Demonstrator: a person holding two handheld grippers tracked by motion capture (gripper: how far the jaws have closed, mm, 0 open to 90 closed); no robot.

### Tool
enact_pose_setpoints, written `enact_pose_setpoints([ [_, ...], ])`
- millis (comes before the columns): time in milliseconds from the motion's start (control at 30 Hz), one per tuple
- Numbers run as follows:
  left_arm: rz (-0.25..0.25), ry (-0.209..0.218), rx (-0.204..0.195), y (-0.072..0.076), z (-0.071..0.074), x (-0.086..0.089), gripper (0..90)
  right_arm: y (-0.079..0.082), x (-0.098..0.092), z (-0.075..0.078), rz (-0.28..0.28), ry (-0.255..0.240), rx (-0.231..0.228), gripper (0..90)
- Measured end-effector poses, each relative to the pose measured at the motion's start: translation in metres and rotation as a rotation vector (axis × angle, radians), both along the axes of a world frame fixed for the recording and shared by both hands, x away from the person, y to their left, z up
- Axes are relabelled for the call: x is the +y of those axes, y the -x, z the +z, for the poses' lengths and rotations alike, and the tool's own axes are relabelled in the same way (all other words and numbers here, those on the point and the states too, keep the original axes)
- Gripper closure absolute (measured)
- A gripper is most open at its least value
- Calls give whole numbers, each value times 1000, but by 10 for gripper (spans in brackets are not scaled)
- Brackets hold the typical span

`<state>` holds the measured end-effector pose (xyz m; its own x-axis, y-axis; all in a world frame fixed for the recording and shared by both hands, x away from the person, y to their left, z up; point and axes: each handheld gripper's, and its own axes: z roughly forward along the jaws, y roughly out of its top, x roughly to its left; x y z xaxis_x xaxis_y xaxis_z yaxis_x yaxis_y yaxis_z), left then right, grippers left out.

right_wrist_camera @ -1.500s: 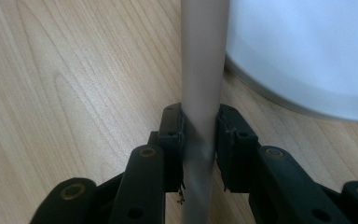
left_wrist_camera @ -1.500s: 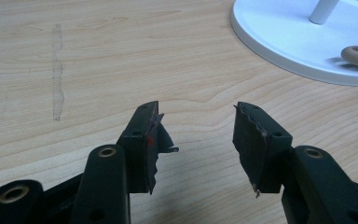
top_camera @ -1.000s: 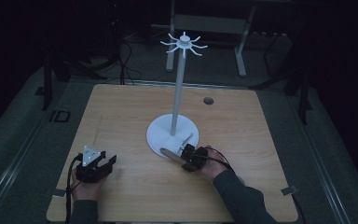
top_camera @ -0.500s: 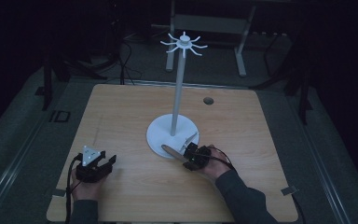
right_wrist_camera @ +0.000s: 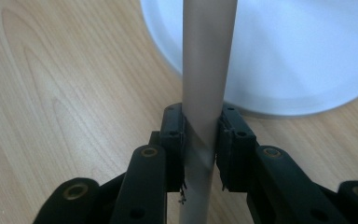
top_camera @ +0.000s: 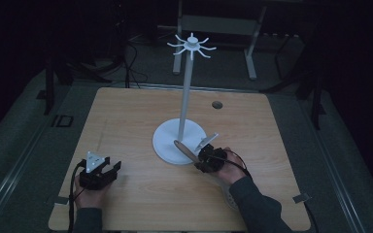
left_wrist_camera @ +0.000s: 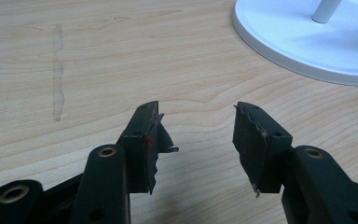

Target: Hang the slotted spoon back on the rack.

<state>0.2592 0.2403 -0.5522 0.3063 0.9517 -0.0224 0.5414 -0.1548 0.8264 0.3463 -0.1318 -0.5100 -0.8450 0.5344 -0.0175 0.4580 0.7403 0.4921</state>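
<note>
A white stand [top_camera: 185, 92] with a ring of hooks [top_camera: 192, 44] on top rises from a round base [top_camera: 167, 143] at mid-table. My right gripper [top_camera: 200, 159] is just right of that base, shut on a long brown utensil [top_camera: 183, 149] whose rounded end lies over the base's rim. In the right gripper view the utensil's handle [right_wrist_camera: 205, 70] runs straight up between the jaws of my right gripper [right_wrist_camera: 203, 126], with the white base [right_wrist_camera: 284, 56] behind. My left gripper [top_camera: 108, 167] rests at the table's front left, open and empty. In its own view, the left gripper [left_wrist_camera: 196, 116] has bare wood between the jaws.
The wooden table [top_camera: 126, 116] has a small round hole [top_camera: 217, 104] at the back right. The stand's base [left_wrist_camera: 307, 42] lies ahead and right of the left gripper. A metal frame [top_camera: 218, 26] stands on the dark floor behind the table.
My right gripper has shifted slightly to the right with the utensil in it. The left gripper has not moved.
</note>
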Motion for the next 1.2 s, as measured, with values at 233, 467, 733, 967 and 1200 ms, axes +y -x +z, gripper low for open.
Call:
enact_pose_setpoints([
  [233,2,3,-7,1,1,1,514,-2,-8,8,-39,-44,-39,742],
  [467,9,8,-11,1,1,2,514,-4,-13,17,-67,-79,-78,742],
  [733,13,5,-12,2,1,2,514,-6,-21,27,-99,-123,-120,742],
  [967,19,13,-20,3,3,4,514,-7,-26,36,-120,-163,-157,742],
  [1200,23,8,-14,2,2,3,513,-8,-32,46,-134,-209,-197,742],
])
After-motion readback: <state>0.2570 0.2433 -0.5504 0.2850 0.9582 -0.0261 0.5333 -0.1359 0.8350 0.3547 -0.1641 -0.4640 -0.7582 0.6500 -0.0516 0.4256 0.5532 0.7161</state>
